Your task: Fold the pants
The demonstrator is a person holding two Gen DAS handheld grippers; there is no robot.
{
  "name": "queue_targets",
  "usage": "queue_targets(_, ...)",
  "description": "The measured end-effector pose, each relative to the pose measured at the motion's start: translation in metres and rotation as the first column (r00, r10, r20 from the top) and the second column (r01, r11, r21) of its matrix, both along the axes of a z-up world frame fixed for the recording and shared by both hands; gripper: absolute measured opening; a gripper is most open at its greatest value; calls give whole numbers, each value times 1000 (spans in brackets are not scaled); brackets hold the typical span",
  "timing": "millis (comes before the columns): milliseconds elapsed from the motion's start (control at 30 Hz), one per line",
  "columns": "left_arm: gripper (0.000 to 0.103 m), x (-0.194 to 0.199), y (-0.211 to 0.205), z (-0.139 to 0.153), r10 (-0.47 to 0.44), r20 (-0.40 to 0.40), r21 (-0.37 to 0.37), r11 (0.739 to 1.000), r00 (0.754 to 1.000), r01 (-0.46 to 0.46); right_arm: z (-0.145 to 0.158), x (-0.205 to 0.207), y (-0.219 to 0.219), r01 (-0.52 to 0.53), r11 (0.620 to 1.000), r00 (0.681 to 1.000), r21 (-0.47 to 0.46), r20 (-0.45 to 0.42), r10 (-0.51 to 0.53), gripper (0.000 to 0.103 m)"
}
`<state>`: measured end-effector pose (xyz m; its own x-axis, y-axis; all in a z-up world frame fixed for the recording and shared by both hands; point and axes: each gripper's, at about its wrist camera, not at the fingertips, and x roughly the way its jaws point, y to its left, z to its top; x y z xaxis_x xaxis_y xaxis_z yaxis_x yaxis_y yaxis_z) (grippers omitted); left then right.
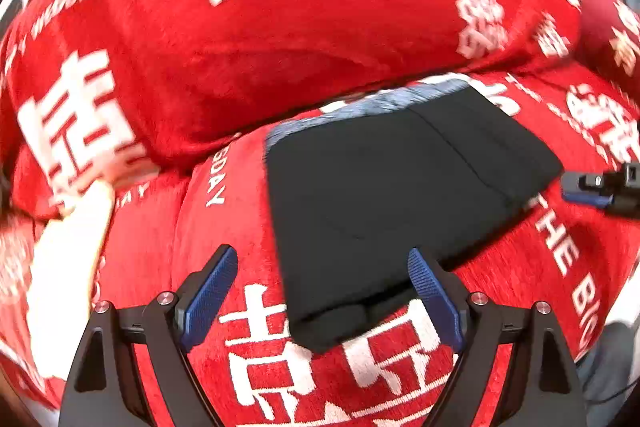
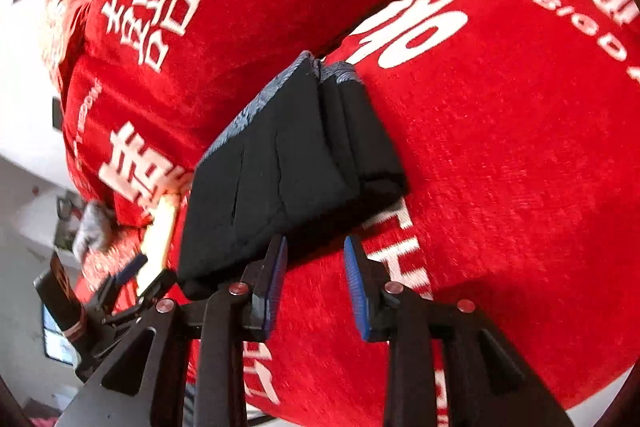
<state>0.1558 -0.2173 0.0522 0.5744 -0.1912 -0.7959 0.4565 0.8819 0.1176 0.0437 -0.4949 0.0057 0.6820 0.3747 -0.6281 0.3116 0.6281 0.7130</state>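
The black pants [image 1: 392, 195] lie folded into a compact stack on the red blanket [image 1: 224, 235], with a blue-grey waistband along the far edge. My left gripper [image 1: 322, 263] is open and empty, just in front of the stack's near corner. In the right wrist view the folded pants [image 2: 288, 171] lie ahead and left of my right gripper [image 2: 316, 247], which is open and empty over the blanket [image 2: 500, 155]. The right gripper's tip shows at the right edge of the left wrist view [image 1: 592, 187]. The left gripper shows at the lower left of the right wrist view [image 2: 132, 275].
A big red cushion [image 1: 280, 27] with white characters rises right behind the pants. A pale object [image 1: 68, 267] lies on the blanket at the left. A white wall and floor clutter [image 2: 36, 227] show at the far left of the right wrist view.
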Motion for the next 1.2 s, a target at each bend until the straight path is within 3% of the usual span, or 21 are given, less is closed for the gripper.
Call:
queue_targets(100, 88, 20, 13, -2, 66, -57, -42, 997, 996, -68, -11, 8, -5, 48, 993, 998, 109, 28, -51, 35)
queue_targets(167, 88, 32, 19, -5, 102, -89, -71, 992, 991, -108, -12, 11, -5, 55, 990, 997, 127, 39, -61, 30)
queue_targets(300, 88, 49, 23, -22, 146, -170, -91, 982, 975, -163, 2, 24, 1, 19, 1000, 999, 19, 46, -20, 26)
queue_targets(400, 88, 48, 23, -39, 159, -236, -90, 979, 959, -185, -4, 32, 1, 23, 998, 1000, -50, -13, -24, 26)
queue_targets(633, 88, 42, 25, -45, 154, -234, -100, 978, 960, -181, -14, 24, -1, 30, 999, 999, -43, -40, -32, 26)
queue_targets(900, 88, 39, 28, -39, 163, -239, -114, 974, 957, -194, 4, 7, 10, -10, 990, 998, -144, -63, 1, 27)
queue_targets(933, 88, 38, 28, -39, 162, -241, -115, 974, 957, -194, 5, 3, 10, -13, 988, 997, -156, -73, 1, 28)
queue_targets(1000, 88, 37, 27, -39, 158, -239, -111, 976, 958, -188, 5, -2, 10, -13, 986, 996, -167, -93, -2, 40)
queue_targets(1067, 88, 37, 28, -38, 157, -241, -114, 975, 958, -189, 5, -7, 8, -3, 985, 995, -171, -101, -15, 61)
queue_targets(1200, 88, 37, 29, -39, 161, -249, -123, 973, 955, -196, 1, -11, 6, -5, 987, 992, -159, -124, -15, 67)
